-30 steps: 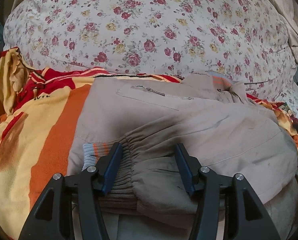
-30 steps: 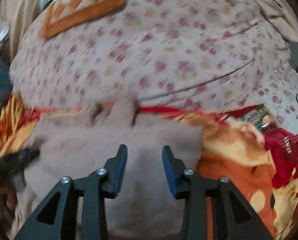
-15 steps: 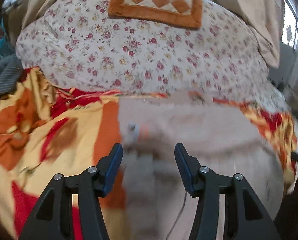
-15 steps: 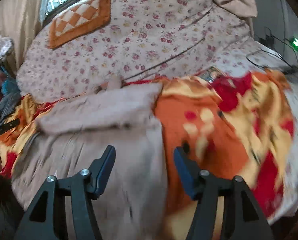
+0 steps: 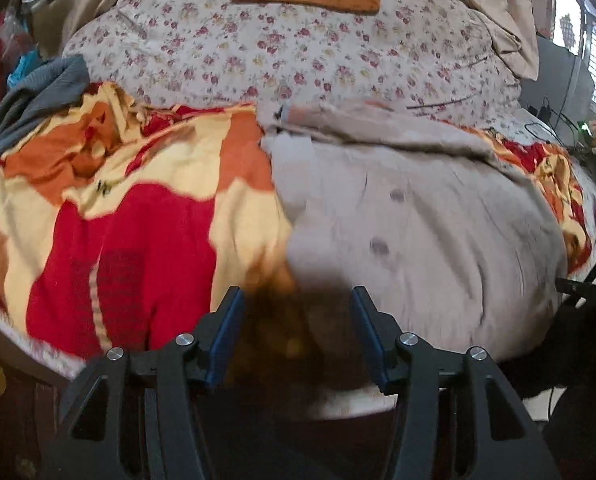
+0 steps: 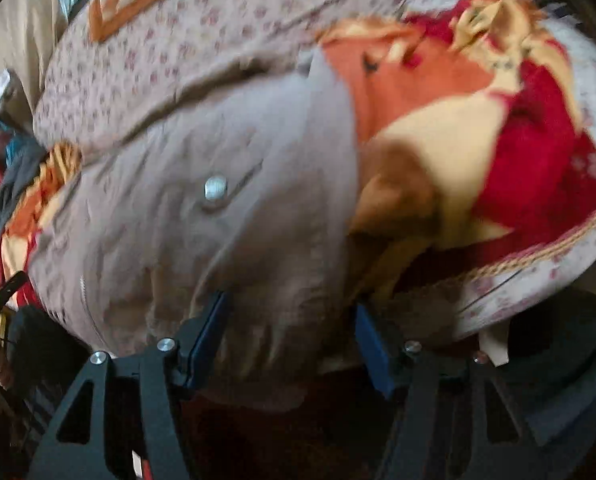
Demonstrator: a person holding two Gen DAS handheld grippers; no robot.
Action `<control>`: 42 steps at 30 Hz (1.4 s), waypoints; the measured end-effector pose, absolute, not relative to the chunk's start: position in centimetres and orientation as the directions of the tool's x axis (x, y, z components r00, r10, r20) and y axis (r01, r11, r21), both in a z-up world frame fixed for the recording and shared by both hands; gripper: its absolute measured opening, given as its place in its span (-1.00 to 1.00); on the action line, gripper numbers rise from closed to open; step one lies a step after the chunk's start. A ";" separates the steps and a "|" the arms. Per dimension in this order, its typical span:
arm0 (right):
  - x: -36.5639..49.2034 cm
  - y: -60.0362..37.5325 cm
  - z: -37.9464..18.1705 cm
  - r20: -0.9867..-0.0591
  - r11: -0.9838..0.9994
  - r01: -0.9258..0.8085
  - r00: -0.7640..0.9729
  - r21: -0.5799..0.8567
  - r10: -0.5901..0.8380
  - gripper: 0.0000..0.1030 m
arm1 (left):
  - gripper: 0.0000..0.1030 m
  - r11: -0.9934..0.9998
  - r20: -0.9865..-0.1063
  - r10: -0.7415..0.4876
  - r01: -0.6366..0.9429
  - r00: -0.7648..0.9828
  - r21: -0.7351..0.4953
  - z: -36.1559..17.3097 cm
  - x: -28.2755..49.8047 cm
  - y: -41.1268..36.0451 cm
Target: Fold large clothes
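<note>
The beige jacket [image 5: 410, 216] lies on the red-and-orange blanket [image 5: 129, 216] on the bed, both sleeves seemingly folded in; folding the body remains. The left gripper [image 5: 295, 334] is half open over the near hem, holding nothing. The right gripper [image 6: 291, 334], jaws opening, straddles the hem without pinching it.

Left wrist view: looks steeply down from near bed edge across blanket [image 5: 145, 216] and jacket [image 5: 418, 216]. Right wrist view: rolled, closer, over jacket hem [image 6: 257, 320]. Both share jacket, blanket, floral quilt [image 5: 298, 52].
</note>
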State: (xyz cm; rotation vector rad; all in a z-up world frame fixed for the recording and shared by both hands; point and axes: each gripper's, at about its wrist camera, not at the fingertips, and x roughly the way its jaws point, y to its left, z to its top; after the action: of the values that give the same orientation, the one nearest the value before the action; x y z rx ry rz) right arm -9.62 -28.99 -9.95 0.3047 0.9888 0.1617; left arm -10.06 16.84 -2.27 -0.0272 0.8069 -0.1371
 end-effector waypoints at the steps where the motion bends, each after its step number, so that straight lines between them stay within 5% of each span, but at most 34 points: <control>1: -9.6 -28.9 -10.2 -0.802 0.942 0.003 0.525 0.335 0.284 0.33 | -0.16 0.989 -0.728 -0.145 0.109 0.670 -0.096 -2.6 -10.2 17.0; 14: -10.0 -26.2 -11.6 -0.851 0.952 -0.042 0.436 0.305 0.292 0.31 | -0.16 0.953 -0.750 -0.295 0.123 0.592 -0.278 -4.6 -7.7 16.9; 21: -11.5 -27.2 -10.5 -0.847 0.956 -0.029 0.457 0.291 0.272 -0.52 | -0.16 0.894 -0.679 -0.446 0.319 0.583 -0.313 -3.4 -6.0 14.9; 23: -12.2 -27.9 -9.9 -0.836 0.950 -0.025 0.469 0.310 0.285 -0.63 | -0.30 0.886 -0.681 -0.459 0.351 0.571 -0.302 -3.3 -6.0 14.3; 25: -13.1 -28.1 -8.9 -0.820 0.948 -0.040 0.491 0.317 0.295 -0.69 | -0.90 0.881 -0.676 -0.464 0.373 0.573 -0.289 -3.0 -6.6 13.9; 26: -13.6 -28.2 -8.3 -0.808 0.946 -0.055 0.506 0.319 0.302 -0.71 | -0.98 0.884 -0.675 -0.459 0.373 0.578 -0.281 -2.9 -7.1 14.0; 36: -16.3 -29.2 -2.8 -0.715 0.945 -0.186 0.618 0.270 0.326 -0.75 | -1.00 0.855 -0.605 -0.519 0.384 0.604 -0.349 0.4 -10.4 16.9; 42: -16.1 -29.6 3.3 -0.519 0.954 -0.246 0.800 0.172 0.300 -0.77 | -1.00 0.882 -0.549 -0.470 0.350 0.691 -0.315 4.9 -10.7 17.4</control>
State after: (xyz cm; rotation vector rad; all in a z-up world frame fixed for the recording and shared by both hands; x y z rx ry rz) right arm -16.07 -29.56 3.29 0.0979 0.5727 0.2933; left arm -10.65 17.39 4.92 -0.1921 0.6653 -0.4614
